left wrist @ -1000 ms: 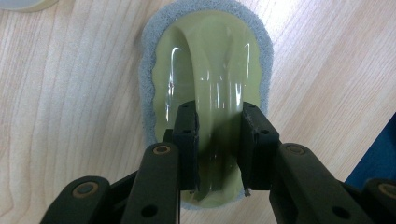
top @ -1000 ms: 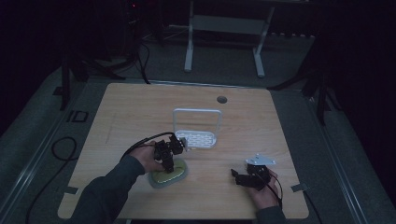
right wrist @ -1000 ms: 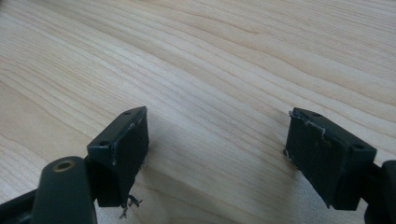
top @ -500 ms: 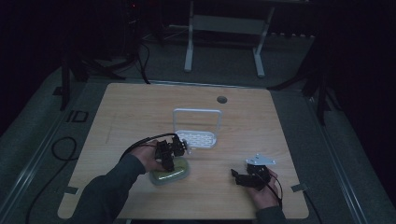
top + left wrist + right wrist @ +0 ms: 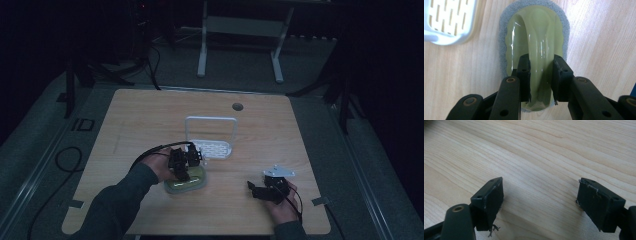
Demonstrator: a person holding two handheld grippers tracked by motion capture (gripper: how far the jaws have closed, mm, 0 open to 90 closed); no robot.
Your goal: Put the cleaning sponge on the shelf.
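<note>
- High view: left claw (image 5: 186, 169) sits over a green scrubber (image 5: 187, 183) lying on the wooden surface (image 5: 150, 120), at about 7 o'clock from the surface's centre.
- Scrubber: oval, grey sponge rim under a glossy olive-green plastic top with a raised arched handle. It lies flat on the wood.
- Left gripper view: left claw (image 5: 541, 77) is clamped on the scrubber's (image 5: 534, 37) handle, one black pad pressed against each flank of the arch. Grip lands on the near end of the handle; the far end of the arch runs on toward 12 o'clock.
- White slotted tray (image 5: 212, 148) with an upright white wire frame stands just beside the scrubber, at its 1 o'clock in the high view. In the left gripper view a corner of the tray (image 5: 449, 22) shows at 10 o'clock, close to the sponge rim but apart from it.
- Right claw (image 5: 254, 189) rests low at about 5 o'clock of the surface, well apart from scrubber and tray, pointing toward 9 o'clock.
- Right gripper view: right claw (image 5: 540, 200) stands wide apart, bare wood grain between the pads, nothing held. Frayed edges show on both pads.
- Small round grommet hole (image 5: 237, 106) near the far edge of the surface, at 12 o'clock.
</note>
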